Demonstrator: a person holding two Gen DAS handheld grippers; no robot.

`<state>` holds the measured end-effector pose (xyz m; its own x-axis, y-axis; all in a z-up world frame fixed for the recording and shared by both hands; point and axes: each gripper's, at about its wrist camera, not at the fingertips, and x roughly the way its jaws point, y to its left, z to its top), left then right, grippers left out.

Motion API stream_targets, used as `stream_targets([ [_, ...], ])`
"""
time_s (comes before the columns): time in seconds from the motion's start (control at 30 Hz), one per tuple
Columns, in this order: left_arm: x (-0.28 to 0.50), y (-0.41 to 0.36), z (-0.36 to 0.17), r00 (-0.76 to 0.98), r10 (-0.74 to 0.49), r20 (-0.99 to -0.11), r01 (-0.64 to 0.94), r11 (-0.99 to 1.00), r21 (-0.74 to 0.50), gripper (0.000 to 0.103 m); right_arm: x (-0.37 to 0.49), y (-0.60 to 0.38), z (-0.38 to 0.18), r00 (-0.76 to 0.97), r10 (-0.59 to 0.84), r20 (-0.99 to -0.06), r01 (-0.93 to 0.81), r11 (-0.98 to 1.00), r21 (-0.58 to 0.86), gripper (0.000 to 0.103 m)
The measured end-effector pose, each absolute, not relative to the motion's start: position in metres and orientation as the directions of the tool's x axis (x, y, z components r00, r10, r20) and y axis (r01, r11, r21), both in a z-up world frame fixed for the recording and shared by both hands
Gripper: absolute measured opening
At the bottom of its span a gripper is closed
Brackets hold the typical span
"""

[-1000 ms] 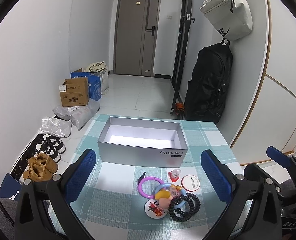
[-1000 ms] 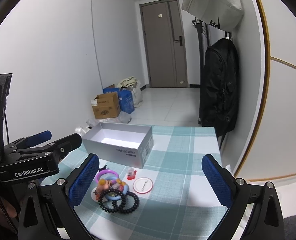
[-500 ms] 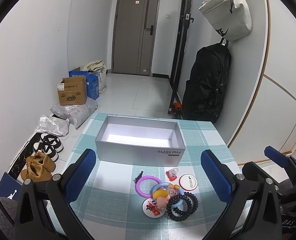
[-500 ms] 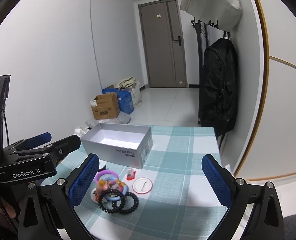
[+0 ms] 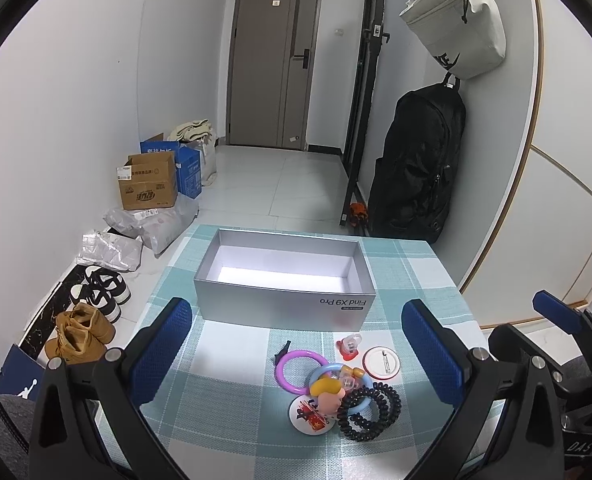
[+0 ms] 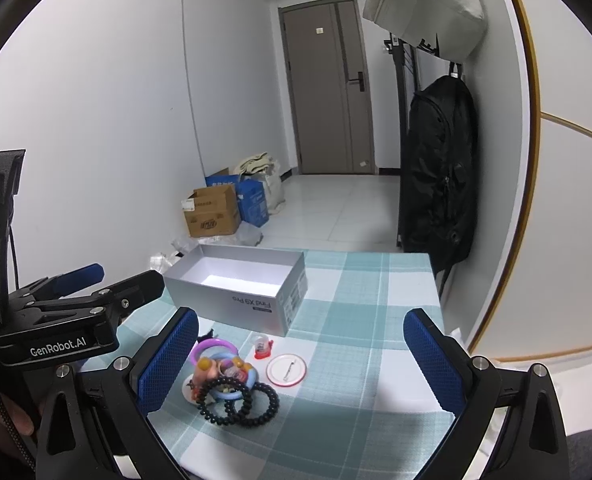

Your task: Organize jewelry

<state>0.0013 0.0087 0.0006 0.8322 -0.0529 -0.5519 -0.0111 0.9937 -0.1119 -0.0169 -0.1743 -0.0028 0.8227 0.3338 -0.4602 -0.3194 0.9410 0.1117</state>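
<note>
Jewelry pile lies on the table, just beside the open grey box, at the box's 5 o'clock. The pile comprises a purple ring, a blue ring, black coil bands and two round badges. Left gripper: jaws wide apart, holding nothing, above the table. Right gripper: jaws wide apart, holding nothing, pile at its 8 o'clock.

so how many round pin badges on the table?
2. White badge with red rim lies face-down alone at the pile's right. Printed badge sits at the pile's near edge, partly under the doll charm. Others could be buried.
</note>
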Motion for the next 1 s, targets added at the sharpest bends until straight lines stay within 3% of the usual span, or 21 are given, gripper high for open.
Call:
stream_targets([
  [1.0, 0.011, 0.008, -0.01, 0.8, -0.062, -0.597, -0.008, 0.993, -0.114, 0.102, -0.009, -0.17, -0.009, 0.807, 0.337, -0.486, -0.322, 0.939, 0.118, 0.103],
])
